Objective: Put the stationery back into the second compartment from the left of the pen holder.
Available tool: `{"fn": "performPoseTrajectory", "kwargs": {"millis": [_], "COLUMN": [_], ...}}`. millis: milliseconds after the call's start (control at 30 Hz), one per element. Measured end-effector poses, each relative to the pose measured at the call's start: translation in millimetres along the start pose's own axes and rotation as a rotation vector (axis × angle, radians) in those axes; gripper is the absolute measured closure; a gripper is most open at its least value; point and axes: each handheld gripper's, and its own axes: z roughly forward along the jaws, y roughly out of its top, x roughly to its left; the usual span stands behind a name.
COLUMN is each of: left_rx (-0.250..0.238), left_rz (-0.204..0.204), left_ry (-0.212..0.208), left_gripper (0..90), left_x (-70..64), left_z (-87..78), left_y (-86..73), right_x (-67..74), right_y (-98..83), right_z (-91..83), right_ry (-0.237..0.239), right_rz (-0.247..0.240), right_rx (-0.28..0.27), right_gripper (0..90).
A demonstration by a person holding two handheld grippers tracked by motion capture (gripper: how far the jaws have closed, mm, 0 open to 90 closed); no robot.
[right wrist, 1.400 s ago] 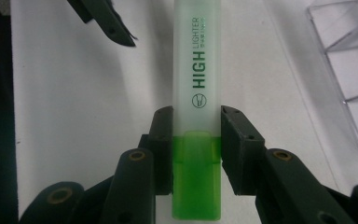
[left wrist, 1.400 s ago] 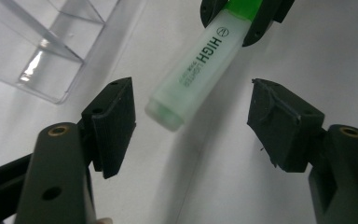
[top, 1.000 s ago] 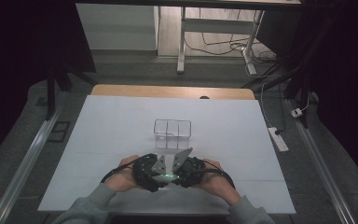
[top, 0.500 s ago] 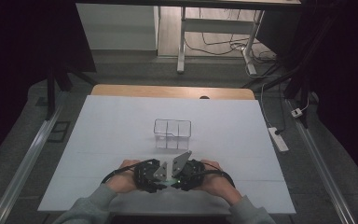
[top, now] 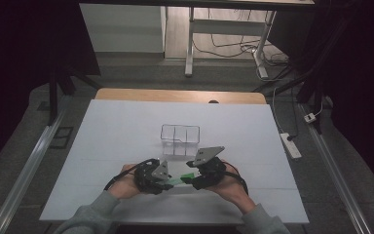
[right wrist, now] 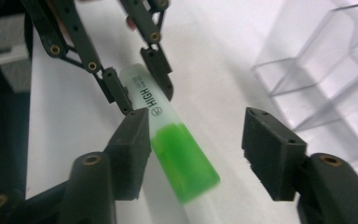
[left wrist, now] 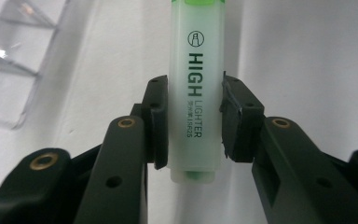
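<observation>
A pale green highlighter (left wrist: 196,88) printed "HIGH LIGHTER" lies level just above the white table. My left gripper (left wrist: 193,121) is shut on its barrel near the tail end, both pads pressed to its sides. From above, the left gripper (top: 169,181) and right gripper (top: 194,178) face each other near the front edge, with the highlighter (top: 187,176) between them. My right gripper (right wrist: 196,149) has just been opening. The bright green end of the highlighter (right wrist: 182,163) rests against its left pad, while the right pad stands well off it. The left gripper (right wrist: 140,84) shows beyond.
A clear plastic organizer (top: 180,141) with several compartments stands on the white table (top: 117,126) just beyond the hands; it also appears as the organizer (right wrist: 326,70) and the organizer (left wrist: 14,60). A power strip (top: 290,145) lies off the table's right edge.
The right gripper's jaws have spread apart and let go of the highlighter's green end. Both hands drew back from the organizer toward the front edge; the right hand lifted slightly.
</observation>
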Motion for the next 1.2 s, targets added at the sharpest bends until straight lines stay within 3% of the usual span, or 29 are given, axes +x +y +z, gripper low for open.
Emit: {"fn": "performPoseTrajectory", "kwargs": {"millis": [167, 300, 700, 1200], "left_rx": [-0.027, -0.054, -0.117, -0.247], "left_rz": [-0.055, -0.090, -0.158, -0.218], "left_ry": [0.024, 0.045, 0.087, 0.164], "left_gripper": [65.4, 65.4, 65.4, 65.4], "left_x": [7.3, 11.9, 17.8, 17.4], "left_z": [-4.0, -8.2, -15.8, -23.5], "left_y": [-6.7, -10.5, -17.0, -19.8], "right_x": [-6.7, -10.2, -15.6, -17.5], "right_y": [-3.3, -6.3, -11.3, -13.5], "right_z": [-9.2, -12.7, -16.4, -18.9], "right_ry": [-0.036, -0.057, -0.106, -0.134], "right_rz": [0.060, 0.086, 0.123, 0.162], "right_rx": [-0.072, -0.090, -0.104, -0.133], "right_gripper": [38.9, 37.6, 35.1, 31.6]}}
